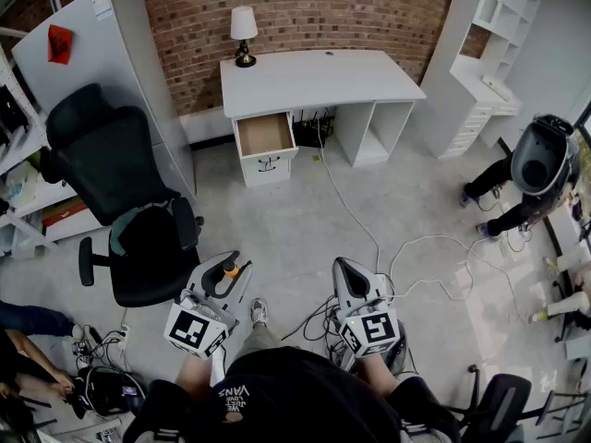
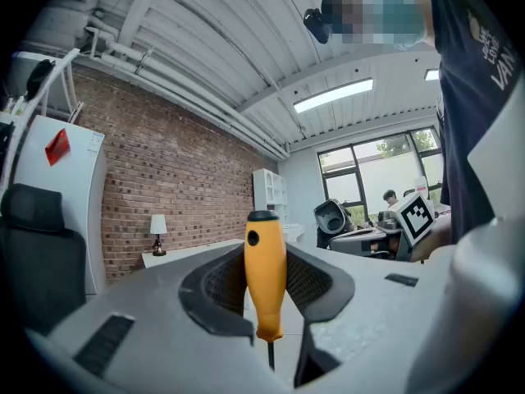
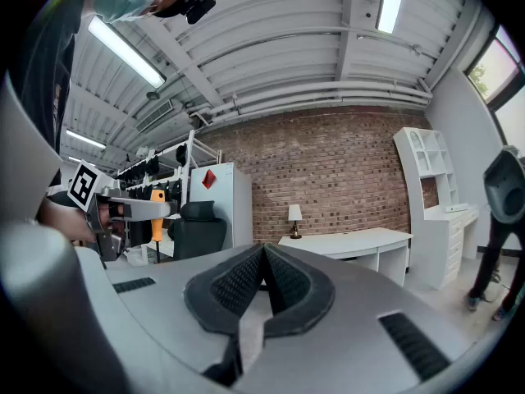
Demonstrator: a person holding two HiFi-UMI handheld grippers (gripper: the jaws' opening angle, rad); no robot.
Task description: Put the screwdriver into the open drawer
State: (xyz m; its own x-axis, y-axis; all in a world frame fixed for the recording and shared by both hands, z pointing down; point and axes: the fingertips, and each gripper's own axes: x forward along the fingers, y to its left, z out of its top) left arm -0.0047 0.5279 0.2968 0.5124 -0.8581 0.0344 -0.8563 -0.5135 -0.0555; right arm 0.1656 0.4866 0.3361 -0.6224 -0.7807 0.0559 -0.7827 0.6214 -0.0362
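Between the jaws of my left gripper (image 2: 267, 263), the orange-handled screwdriver (image 2: 264, 290) stands upright, handle up, clamped. My right gripper (image 3: 264, 259) beside it is closed on nothing. Well ahead across the floor, the drawer (image 1: 264, 135) stands open under the table's (image 1: 323, 79) left end.

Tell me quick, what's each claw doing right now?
Left claw: closed on the screwdriver.
Right claw: closed, nothing in it.

I note a brick wall (image 1: 305, 7) behind a white desk (image 1: 319, 77) with lamp (image 1: 244, 35), white shelving (image 1: 480, 53) right, black office chair (image 1: 120, 183) left; grey floor (image 1: 305, 229), possibly concrete, carries loose cables (image 1: 369, 238).
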